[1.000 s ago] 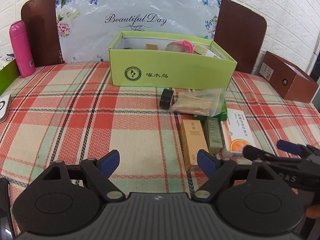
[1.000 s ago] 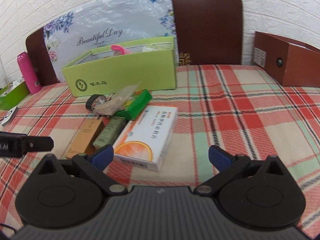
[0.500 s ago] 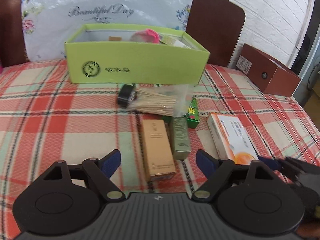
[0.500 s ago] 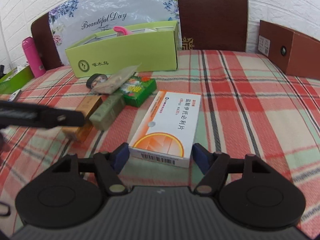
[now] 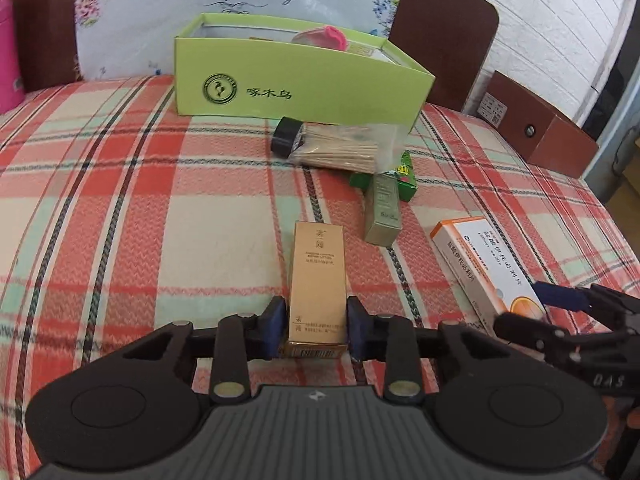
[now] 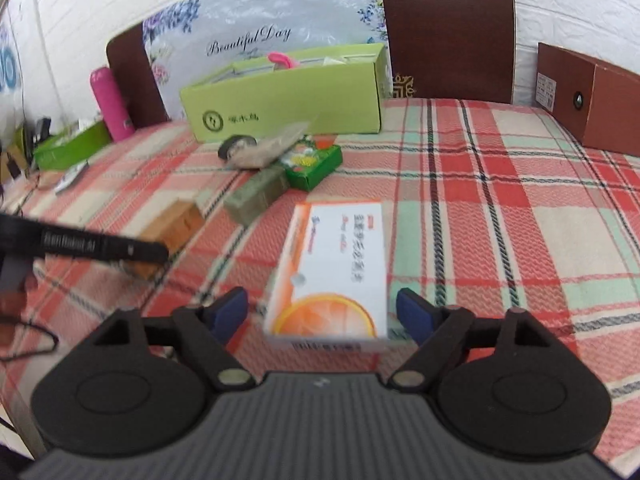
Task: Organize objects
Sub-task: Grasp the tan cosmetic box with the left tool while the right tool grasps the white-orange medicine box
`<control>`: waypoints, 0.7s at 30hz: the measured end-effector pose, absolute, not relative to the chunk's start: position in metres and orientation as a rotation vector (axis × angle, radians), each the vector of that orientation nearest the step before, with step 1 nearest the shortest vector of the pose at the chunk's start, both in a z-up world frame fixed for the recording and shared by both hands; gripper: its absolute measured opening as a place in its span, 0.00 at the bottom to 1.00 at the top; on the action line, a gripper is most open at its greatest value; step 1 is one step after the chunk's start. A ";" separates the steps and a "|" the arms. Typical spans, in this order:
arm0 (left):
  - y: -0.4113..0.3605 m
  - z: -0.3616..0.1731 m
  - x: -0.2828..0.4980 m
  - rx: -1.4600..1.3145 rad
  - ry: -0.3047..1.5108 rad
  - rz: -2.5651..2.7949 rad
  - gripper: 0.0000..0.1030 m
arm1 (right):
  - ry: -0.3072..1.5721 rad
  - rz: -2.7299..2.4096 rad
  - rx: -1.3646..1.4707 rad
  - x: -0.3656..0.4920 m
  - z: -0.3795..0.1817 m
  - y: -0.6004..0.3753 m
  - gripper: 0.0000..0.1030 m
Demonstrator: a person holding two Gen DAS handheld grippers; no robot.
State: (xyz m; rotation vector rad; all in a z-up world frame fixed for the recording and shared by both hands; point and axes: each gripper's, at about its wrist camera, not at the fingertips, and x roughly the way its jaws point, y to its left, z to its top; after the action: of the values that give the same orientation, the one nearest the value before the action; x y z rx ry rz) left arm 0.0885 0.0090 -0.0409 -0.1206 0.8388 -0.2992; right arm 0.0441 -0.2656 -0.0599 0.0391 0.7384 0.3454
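Your left claw (image 5: 316, 326) is closing on the near end of the gold box (image 5: 317, 280), which lies well in front of the green box (image 5: 296, 76); gripped so far back, it may tip. Your right claw (image 6: 322, 314) is opening around the orange-and-white box (image 6: 336, 272), unpinched.

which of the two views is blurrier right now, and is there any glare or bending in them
Right wrist view: clearly blurrier, the print on the white and orange box and the pile behind it smeared. Left wrist view: sharp, the lettering on the gold box and the green box is crisp. Both views: fisheye bending curves the plaid cloth lines; bright washout on the plastic sheet behind.
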 end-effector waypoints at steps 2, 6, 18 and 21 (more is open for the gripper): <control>0.007 -0.039 0.092 -0.115 0.832 -0.280 0.51 | 0.741 0.323 0.013 0.051 -0.060 -0.258 0.83; 0.004 -0.038 0.103 -0.101 0.819 -0.251 0.57 | 0.740 0.301 -0.014 0.060 -0.062 -0.250 0.83; -0.002 -0.041 0.109 -0.088 0.822 -0.281 0.51 | 0.764 0.277 -0.033 0.073 -0.070 -0.247 0.79; -0.004 -0.041 0.110 -0.077 0.823 -0.289 0.51 | 0.767 0.272 -0.042 0.074 -0.072 -0.246 0.71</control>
State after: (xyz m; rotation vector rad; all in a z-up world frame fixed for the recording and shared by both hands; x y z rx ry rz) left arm 0.1100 -0.0038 -0.0413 -0.0769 0.8225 -0.2891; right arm 0.0738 -0.2460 -0.0720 -0.0419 0.7667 0.2717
